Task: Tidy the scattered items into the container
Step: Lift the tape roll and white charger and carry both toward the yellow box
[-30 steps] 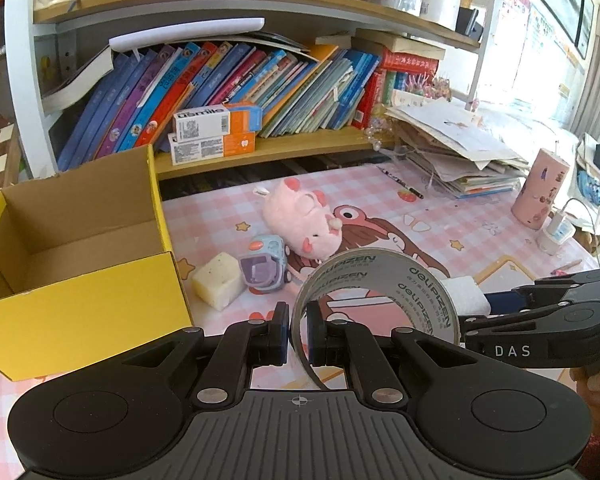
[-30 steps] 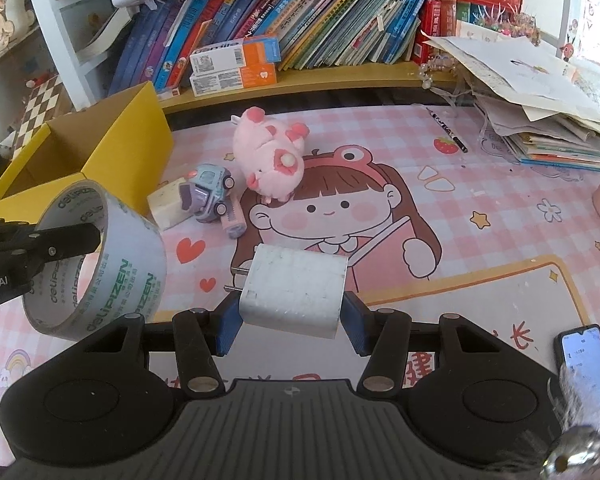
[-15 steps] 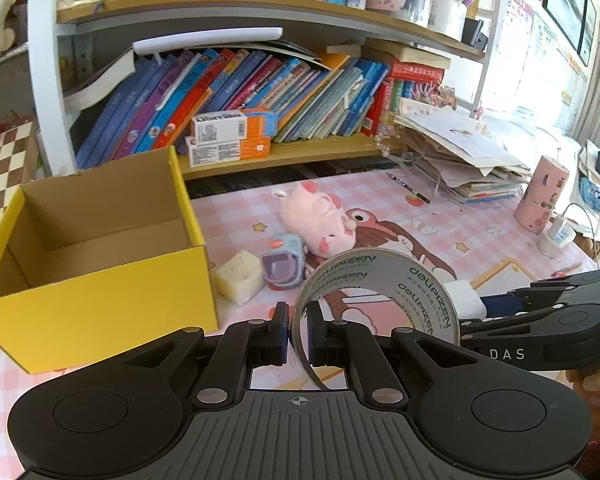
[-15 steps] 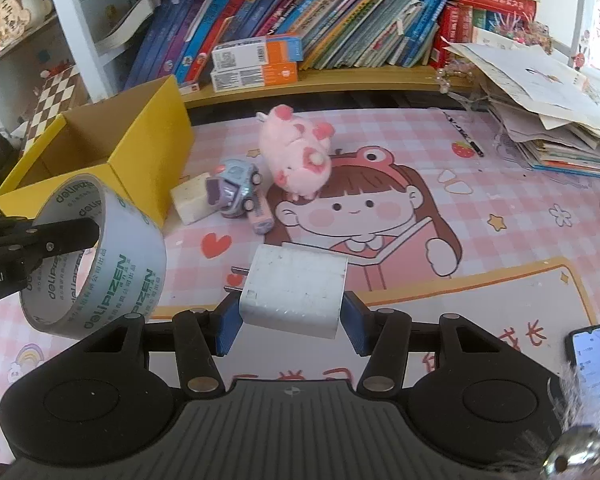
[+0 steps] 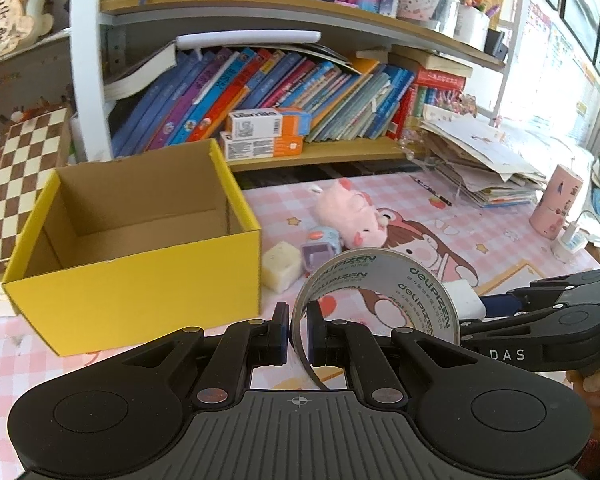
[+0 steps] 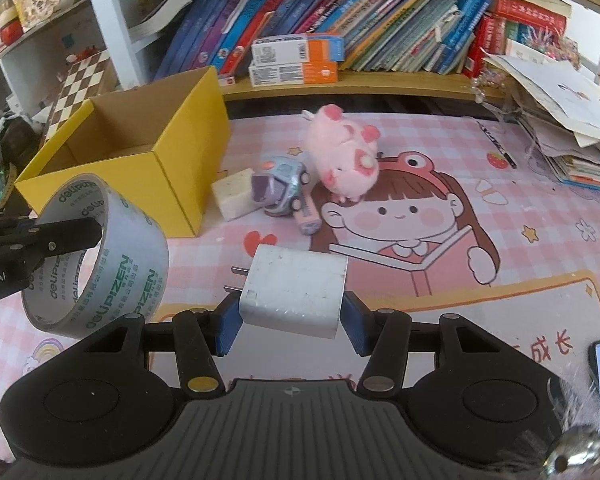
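Left wrist view: the left gripper (image 5: 298, 334) pinches only the thin wall of the tape roll (image 5: 374, 292), just right of the yellow box (image 5: 140, 280) and outside it; the roll could swing or slip from so narrow a hold. The right gripper (image 6: 292, 320) clamps the white charger (image 6: 294, 292), also right of the box. Carried so near each other, roll and charger could knock together, or catch the box's near wall.

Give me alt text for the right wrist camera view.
The right hand-held gripper grips a white charger plug above a pink cartoon mat. At left, the left hand-held gripper carries a tape roll near an open yellow box.
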Tool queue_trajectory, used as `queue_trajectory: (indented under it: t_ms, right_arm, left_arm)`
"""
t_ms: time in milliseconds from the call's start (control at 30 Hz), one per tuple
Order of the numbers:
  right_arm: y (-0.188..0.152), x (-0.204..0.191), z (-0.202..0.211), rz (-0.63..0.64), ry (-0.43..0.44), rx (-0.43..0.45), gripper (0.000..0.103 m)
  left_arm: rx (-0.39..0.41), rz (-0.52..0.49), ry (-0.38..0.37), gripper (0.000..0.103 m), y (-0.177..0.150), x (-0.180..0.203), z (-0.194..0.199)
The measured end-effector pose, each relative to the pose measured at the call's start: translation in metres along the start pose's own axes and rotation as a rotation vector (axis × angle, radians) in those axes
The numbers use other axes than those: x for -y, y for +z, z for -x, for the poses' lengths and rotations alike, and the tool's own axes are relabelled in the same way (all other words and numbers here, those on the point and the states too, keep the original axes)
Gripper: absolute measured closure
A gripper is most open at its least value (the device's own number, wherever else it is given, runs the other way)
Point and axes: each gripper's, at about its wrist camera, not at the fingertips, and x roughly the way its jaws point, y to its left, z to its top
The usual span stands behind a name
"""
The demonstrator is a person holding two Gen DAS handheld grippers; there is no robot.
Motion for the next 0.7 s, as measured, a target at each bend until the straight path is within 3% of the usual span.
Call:
queue_trajectory:
  t_ms: [700]
  right_arm:
    - [0.005, -0.039, -0.002, 0.110, 0.012, 0.002, 0.052]
  left_arm:
    - [0.029, 0.065, 0.014, 0.095, -0.006, -0.032, 0.015]
